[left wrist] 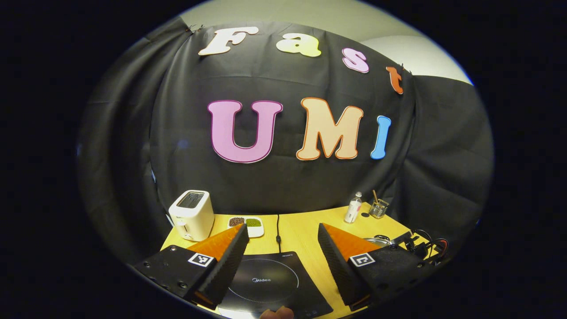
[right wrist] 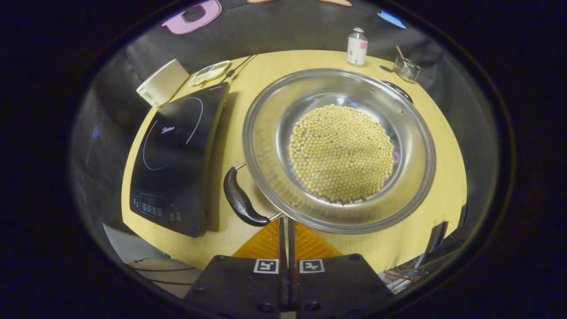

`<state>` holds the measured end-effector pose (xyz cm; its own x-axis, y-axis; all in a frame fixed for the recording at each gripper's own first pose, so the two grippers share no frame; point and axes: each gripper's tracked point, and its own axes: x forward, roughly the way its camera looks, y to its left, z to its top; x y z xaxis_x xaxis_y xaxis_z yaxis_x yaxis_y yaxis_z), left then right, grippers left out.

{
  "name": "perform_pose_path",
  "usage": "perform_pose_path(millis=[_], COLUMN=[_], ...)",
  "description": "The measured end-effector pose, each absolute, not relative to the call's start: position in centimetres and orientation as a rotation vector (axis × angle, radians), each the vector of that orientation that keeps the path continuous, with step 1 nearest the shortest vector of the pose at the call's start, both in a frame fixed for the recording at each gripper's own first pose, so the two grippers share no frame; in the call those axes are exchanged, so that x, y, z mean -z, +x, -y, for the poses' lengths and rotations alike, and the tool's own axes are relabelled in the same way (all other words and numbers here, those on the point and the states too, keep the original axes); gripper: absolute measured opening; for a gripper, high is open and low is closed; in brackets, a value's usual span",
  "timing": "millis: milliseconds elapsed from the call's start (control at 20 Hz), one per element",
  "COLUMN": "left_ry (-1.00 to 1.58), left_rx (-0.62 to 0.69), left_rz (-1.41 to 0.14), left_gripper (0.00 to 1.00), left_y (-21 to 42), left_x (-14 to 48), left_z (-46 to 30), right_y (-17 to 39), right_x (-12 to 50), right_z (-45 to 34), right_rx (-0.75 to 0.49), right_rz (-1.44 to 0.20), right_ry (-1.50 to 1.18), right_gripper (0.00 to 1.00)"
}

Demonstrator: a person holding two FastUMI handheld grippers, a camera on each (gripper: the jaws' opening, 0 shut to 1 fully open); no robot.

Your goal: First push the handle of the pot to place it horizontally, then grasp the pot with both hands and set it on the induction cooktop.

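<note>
Pot (right wrist: 339, 150), steel, holding pale beans (right wrist: 341, 153): on yellow table (right wrist: 230, 235), just right of induction cooktop (right wrist: 177, 150) (not on it). Near black handle (right wrist: 239, 197) at lower left of rim. Right gripper (right wrist: 286, 221): clenched, empty, tips just beside handle's end. Left gripper (left wrist: 282, 232): released, empty, above cooktop. Toaster (left wrist: 192, 215), bottle (left wrist: 353, 207) at rear.

Table (right wrist: 248, 66): yellow wood.
On it, left: induction cooktop (right wrist: 177, 150), toaster (right wrist: 161, 82), divided dish (right wrist: 209, 72).
Ctr: pot (right wrist: 339, 146) w/ beans.
Back: bottle (right wrist: 356, 46), glass jar (right wrist: 406, 68).
</note>
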<state>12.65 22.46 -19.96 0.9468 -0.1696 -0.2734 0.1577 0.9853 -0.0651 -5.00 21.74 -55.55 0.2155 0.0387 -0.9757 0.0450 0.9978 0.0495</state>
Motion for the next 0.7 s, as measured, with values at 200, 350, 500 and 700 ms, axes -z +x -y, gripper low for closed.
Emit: perform_pose_path(millis=[200, 350, 500, 700], left_ry=[-0.036, -0.045, -0.040, -0.032], left_rx=[0.149, 0.149, 0.135, 0.123], left_rz=[-0.283, -0.293, -0.294, -0.296], left_gripper=[0.95, 0.95, 0.95, 0.95], left_y=[12.1, 11.9, 11.8, 11.4], left_x=[19.9, 20.3, 20.1, 20.1], left_z=[-22.9, -22.8, -23.5, -24.0], right_y=[-4.0, -3.1, -2.2, -0.7], right_x=[55.6, 55.9, 56.1, 56.4], right_z=[-23.2, -24.1, -25.0, -26.1], right_rx=[-0.019, -0.027, -0.017, -0.004], right_rz=[-1.359, -1.361, -1.360, -1.347], right_ry=[0.103, 0.120, 0.136, 0.144], right_gripper=[0.02, 0.02, 0.02, 0.02])
